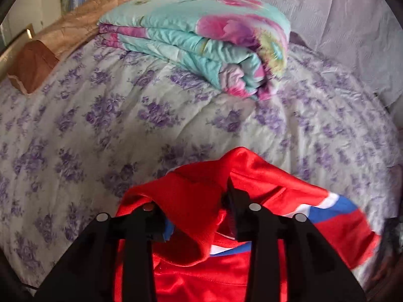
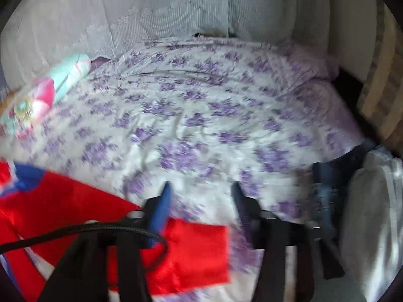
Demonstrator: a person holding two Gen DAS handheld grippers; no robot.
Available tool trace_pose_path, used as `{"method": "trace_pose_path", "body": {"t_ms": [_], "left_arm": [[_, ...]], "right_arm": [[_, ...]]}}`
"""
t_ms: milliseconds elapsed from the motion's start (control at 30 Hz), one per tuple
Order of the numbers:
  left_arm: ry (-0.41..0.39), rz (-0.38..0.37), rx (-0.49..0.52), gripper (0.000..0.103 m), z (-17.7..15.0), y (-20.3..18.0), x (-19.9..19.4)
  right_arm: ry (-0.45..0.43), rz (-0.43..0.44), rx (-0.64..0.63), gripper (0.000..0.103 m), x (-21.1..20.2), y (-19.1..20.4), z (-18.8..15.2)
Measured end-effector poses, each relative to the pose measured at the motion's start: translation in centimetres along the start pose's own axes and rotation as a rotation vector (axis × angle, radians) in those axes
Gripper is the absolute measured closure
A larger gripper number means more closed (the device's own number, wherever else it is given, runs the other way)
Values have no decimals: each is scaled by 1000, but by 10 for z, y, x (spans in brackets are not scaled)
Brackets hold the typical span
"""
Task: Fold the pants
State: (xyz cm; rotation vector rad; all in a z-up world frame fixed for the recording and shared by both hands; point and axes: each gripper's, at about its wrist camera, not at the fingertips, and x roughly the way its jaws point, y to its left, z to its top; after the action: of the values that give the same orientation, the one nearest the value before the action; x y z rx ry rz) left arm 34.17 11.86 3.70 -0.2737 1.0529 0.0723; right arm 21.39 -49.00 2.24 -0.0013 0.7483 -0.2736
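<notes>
Pants [image 1: 252,183] in red, with a blue and white stripe, drape over and between the 2 fingers of my left claw [image 1: 194,206]. The fingers stand apart with cloth bunched up in the gap; whether they truly pinch it I cannot tell. The stripe trails off to the right side of that view.

My right claw [image 2: 200,188] is spread wide and grips nothing. A flat part of the pants [image 2: 196,251] lies just below and left of it, under its left finger, on the bedspread [image 2: 201,125], white with purple flowers. This view is blurred.

Farther up the bed sits a folded quilt [image 1: 201,40], turquoise with pink blooms. Beside it, at the left, runs a brown headboard [image 1: 63,32]. Pale curtain [image 2: 163,7] hangs behind.
</notes>
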Motion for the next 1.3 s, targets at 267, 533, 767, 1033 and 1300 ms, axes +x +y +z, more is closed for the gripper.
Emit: {"method": "trace_pose_path", "body": {"t_ms": [267,533,767,1033,1300], "left_arm": [[93,41,70,50,12,-23,29],[232,-108,-27,36,22,-1,59],[213,-248,-116,19,30,59,-13],[37,45,229,17,-97,61,-89],[119,-67,228,19,-174,58,-44]], "right_arm": [[106,18,60,29,11,-25,-32],[53,-103,11,95,18,-14,-20],[52,-118,-10,60,4,-10,-38],[-73,11,-13,44,-122,-20,-105],[3,119,200,37,-168,-51,-217]]}}
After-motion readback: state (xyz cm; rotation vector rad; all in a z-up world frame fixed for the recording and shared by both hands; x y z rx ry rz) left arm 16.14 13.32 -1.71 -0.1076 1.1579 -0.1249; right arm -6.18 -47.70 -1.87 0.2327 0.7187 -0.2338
